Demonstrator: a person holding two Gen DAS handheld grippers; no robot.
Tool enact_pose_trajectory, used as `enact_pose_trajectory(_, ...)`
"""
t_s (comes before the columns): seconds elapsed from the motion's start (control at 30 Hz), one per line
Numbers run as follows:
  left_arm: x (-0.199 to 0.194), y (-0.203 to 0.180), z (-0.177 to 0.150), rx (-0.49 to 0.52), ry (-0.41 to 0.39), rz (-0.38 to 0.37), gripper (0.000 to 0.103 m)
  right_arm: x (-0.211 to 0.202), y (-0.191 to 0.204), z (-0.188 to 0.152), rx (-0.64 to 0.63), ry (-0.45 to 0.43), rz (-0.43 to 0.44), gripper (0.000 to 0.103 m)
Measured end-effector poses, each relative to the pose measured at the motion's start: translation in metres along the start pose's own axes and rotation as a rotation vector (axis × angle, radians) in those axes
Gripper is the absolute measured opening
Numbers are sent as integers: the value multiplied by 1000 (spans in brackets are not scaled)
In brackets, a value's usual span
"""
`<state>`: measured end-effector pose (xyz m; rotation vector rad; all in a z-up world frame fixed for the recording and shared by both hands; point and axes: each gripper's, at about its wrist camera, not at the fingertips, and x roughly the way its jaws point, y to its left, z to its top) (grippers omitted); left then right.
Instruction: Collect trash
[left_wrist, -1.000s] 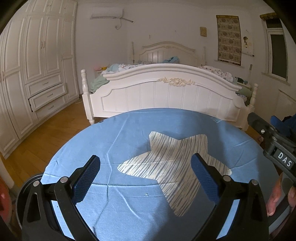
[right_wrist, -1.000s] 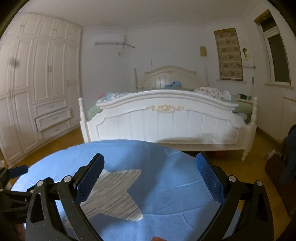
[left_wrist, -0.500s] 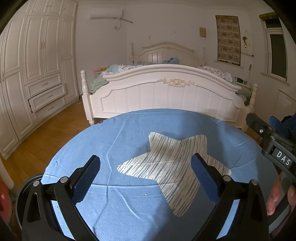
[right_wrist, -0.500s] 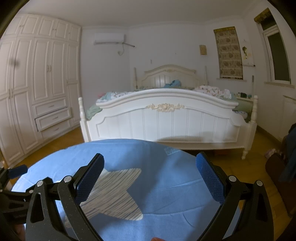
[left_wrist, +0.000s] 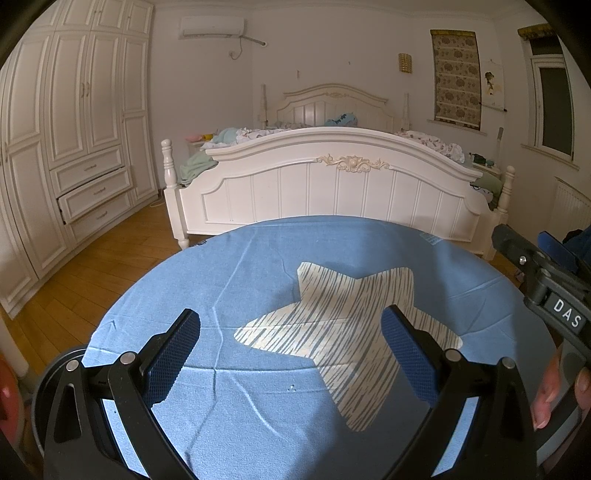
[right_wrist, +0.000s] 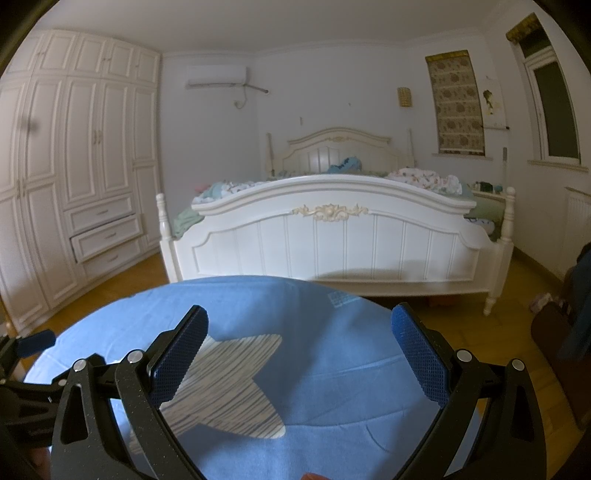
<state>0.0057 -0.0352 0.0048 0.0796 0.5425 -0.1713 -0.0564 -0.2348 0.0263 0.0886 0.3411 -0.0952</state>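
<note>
My left gripper (left_wrist: 291, 328) is open and empty above a round table with a blue cloth (left_wrist: 258, 266) that bears a striped star patch (left_wrist: 343, 325). My right gripper (right_wrist: 299, 325) is open and empty over the same blue cloth (right_wrist: 332, 369), to the right of the star patch (right_wrist: 229, 384). The right gripper's body shows at the right edge of the left wrist view (left_wrist: 546, 291). No trash shows on the cloth in either view.
A white bed (left_wrist: 332, 184) stands just beyond the table, with bedding piled on it. A white wardrobe (left_wrist: 74, 147) with one drawer ajar lines the left wall. A dark round bin rim (left_wrist: 48, 376) shows at the table's lower left. Wooden floor (left_wrist: 92, 266) lies between.
Both views have drifted only slightly. Both grippers stay open and empty.
</note>
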Motion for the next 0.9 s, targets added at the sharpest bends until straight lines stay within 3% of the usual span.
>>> enact_pose_trajectory(0.9, -1, 6, 0, -14, -6, 10, 98, 0, 0, 1, 2, 2, 0, 98)
